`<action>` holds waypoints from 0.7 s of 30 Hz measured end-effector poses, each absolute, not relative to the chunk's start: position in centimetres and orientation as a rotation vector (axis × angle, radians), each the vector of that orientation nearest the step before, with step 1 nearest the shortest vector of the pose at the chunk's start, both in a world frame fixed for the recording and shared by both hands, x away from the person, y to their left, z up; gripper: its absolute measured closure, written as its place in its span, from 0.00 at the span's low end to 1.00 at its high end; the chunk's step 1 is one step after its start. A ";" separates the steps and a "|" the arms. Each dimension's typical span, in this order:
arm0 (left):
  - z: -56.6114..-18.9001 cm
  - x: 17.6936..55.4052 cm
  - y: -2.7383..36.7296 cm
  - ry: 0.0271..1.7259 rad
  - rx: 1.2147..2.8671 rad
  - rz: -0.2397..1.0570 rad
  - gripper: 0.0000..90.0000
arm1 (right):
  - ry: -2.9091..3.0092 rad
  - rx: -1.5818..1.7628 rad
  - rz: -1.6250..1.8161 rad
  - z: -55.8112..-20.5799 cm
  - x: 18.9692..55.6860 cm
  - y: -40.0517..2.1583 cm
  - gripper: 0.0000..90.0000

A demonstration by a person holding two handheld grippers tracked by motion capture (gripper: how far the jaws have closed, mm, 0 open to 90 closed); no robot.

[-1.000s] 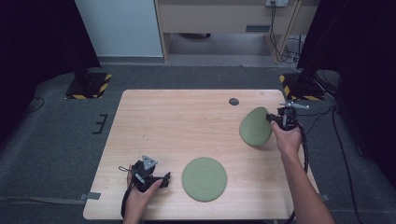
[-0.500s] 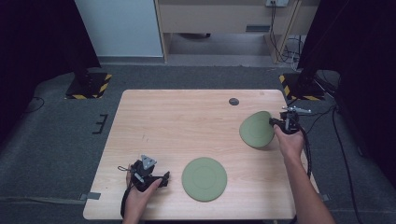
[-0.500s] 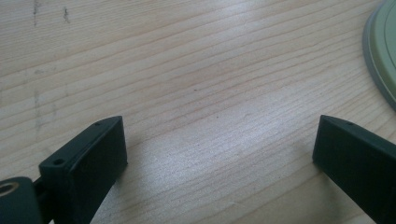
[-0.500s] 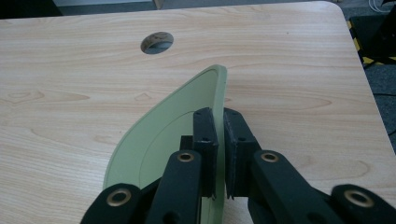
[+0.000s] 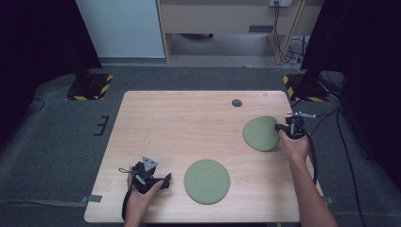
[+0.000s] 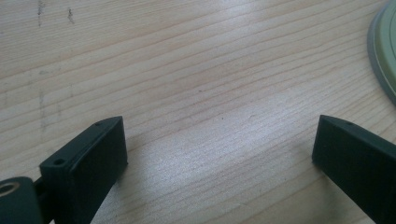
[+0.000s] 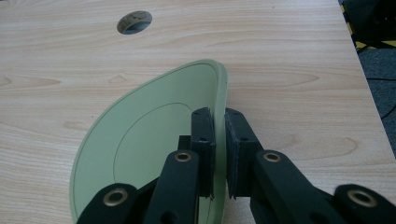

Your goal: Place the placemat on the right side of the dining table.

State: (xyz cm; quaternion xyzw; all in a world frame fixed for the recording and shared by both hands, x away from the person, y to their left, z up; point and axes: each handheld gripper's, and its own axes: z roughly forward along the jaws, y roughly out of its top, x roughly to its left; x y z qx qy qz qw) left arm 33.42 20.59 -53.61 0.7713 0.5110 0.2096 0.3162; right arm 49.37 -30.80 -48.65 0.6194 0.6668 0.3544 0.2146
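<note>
One plate down, one in the air

Right tongs [image 7: 219,154] pinch a tilted green plate [image 7: 149,135] near the table's [image 5: 189,123] right edge; left tongs [image 6: 219,154] open, empty; second plate [image 5: 206,181] lies flat at the front edge.

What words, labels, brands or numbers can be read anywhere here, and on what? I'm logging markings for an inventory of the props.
None can be read.
The held green plate and the flat green plate: plain, only moulded rings.
The right gripper and left gripper: bare black jaws.
The table: wood grain and a cable hole.
Yellow-black hazard stripes on the floor stands: a pattern, no text.
</note>
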 end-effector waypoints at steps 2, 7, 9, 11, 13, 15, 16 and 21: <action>-53.6 33.4 20.6 1.346 2.031 0.552 0.03 | 1.847 1.723 0.985 -48.7 49.4 -30.9 0.93; -53.6 33.4 20.6 1.346 2.032 0.551 0.03 | 1.840 1.732 0.982 -48.9 49.5 -31.1 0.92; -53.6 33.4 20.6 1.345 2.032 0.551 0.03 | 1.835 1.740 0.981 -49.1 49.5 -31.1 0.91; -53.6 33.4 20.6 1.345 2.032 0.550 0.03 | 1.833 1.745 0.975 -49.2 49.5 -31.1 0.91; -53.6 33.4 20.6 1.345 2.032 0.550 0.03 | 1.832 1.755 0.971 -49.3 49.6 -31.2 0.91; -53.6 33.4 20.6 1.346 2.032 0.552 0.03 | 1.829 1.758 0.973 -49.4 49.6 -31.2 0.91; -53.6 33.4 20.6 1.347 2.033 0.555 0.03 | 1.829 1.756 0.971 -49.5 49.6 -31.2 0.91; -53.6 33.4 20.6 1.349 2.033 0.558 0.02 | 1.823 1.771 0.972 -50.0 49.8 -31.4 0.90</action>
